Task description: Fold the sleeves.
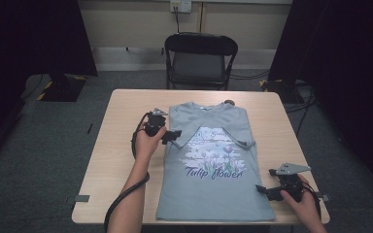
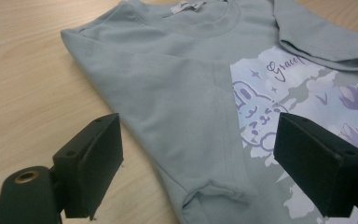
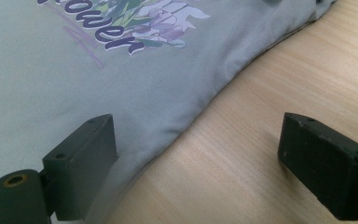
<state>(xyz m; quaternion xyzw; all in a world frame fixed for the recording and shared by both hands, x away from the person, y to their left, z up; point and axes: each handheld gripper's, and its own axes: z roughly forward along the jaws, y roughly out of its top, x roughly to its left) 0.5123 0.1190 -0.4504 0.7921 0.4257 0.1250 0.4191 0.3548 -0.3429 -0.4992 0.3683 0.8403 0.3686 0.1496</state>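
Note:
A grey-blue T-shirt (image 1: 213, 189) with a tulip print lies flat on the wooden table (image 1: 111, 160), both sleeves folded in over the front. My left gripper (image 1: 174, 135) hovers at the shirt's left edge near the folded sleeve, jaws open. In the left gripper view the folded sleeve (image 2: 177, 107) and its cuff lie between my gripper's (image 2: 198, 168) wide jaws. My right gripper (image 1: 263, 190) rests at the shirt's lower right edge, open. In the right gripper view the shirt's side edge (image 3: 186, 121) runs between the gripper's (image 3: 198, 170) spread jaws, nothing pinched.
A black folding chair (image 1: 200, 60) stands beyond the far table edge. Dark curtains and stands flank the room. Bare tabletop lies left of the shirt (image 2: 28, 84) and right of it (image 3: 270, 93). A small dark object (image 1: 229, 102) sits at the far edge by the collar.

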